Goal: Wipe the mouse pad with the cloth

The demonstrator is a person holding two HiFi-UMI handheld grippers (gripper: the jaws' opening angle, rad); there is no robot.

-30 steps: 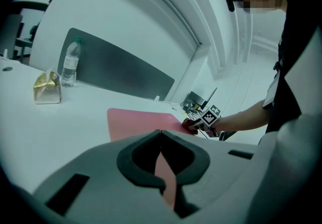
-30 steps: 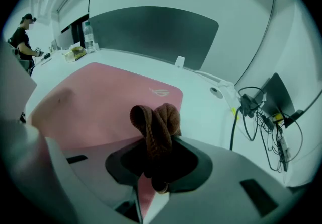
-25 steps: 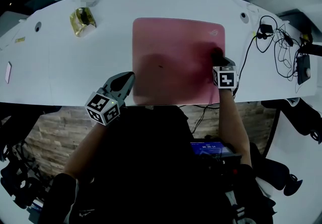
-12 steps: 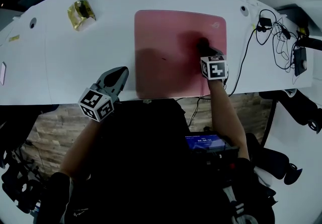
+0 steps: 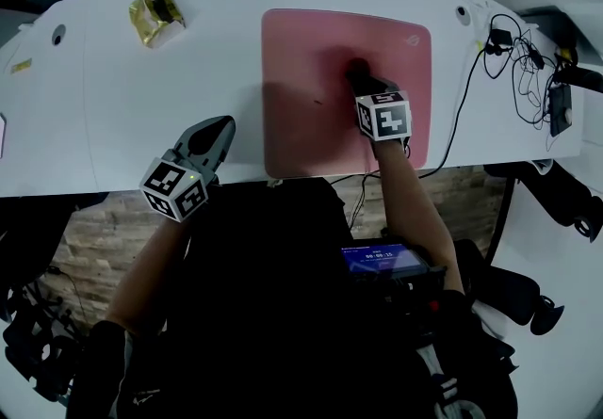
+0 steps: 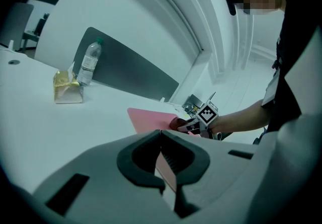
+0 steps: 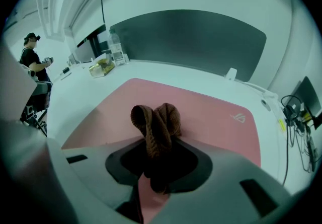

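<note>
Where the cloth is sitting: the brown cloth (image 7: 153, 125) is bunching up between the jaws of the right gripper (image 5: 362, 78) and pressing down on the pink pad (image 5: 301, 50), close to the pad's middle.
Pad: it is lying flat on the white table (image 5: 141, 78), its near edge running just inside the table's front edge.
Right gripper: it is clamping the cloth and pointing away from the person, reaching in over the pad's near edge.
Room for the stroke: pad surface is spreading out on every side of the cloth, slightly more toward the person; by my judgement the wipe is free to run left, right or back.
Left gripper: the left gripper (image 5: 219, 130) is sitting over bare table with its jaws together and nothing between them, just off the pad's near left corner, well apart from the cloth.
Nearer hand: the right one is doing the wiping; the left is idling.
</note>
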